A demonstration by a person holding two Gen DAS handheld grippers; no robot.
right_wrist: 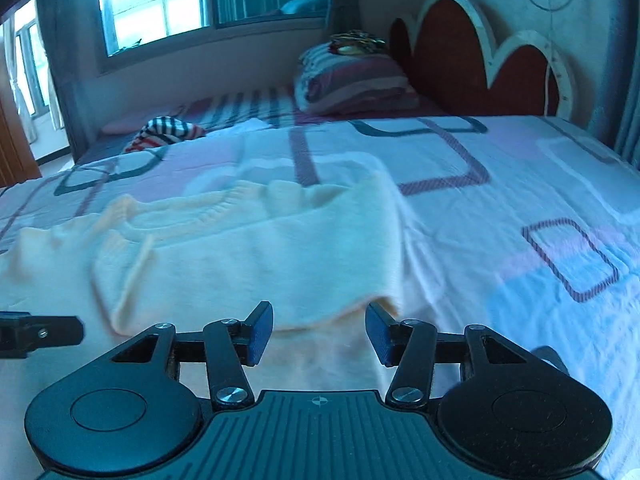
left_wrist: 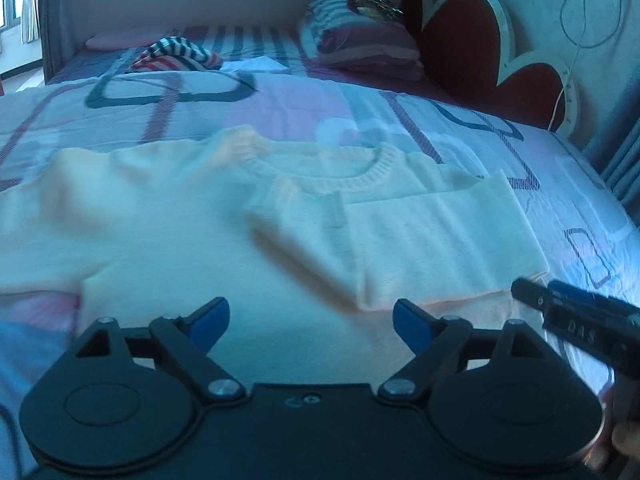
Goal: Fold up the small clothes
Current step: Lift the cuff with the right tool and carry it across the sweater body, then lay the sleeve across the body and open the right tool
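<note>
This is a bedroom in someone's home. A wide bed (right_wrist: 500, 184) fills most of the room, covered with a pale sheet printed with purple and dark rectangles. At its head stands a red headboard (right_wrist: 452, 64) cut in scalloped curves with a white edge. A folded striped quilt (right_wrist: 352, 80) is stacked near the headboard, and a crumpled striped cloth (right_wrist: 168, 130) lies further along the bed. Behind the bed a big window (right_wrist: 160, 0) lets in daylight, with a curtain (right_wrist: 56, 40) hanging beside it. A thin cord (left_wrist: 576, 20) dangles down the bare wall above the headboard. A cream sweater (left_wrist: 240, 232) lies spread on the sheet.
</note>
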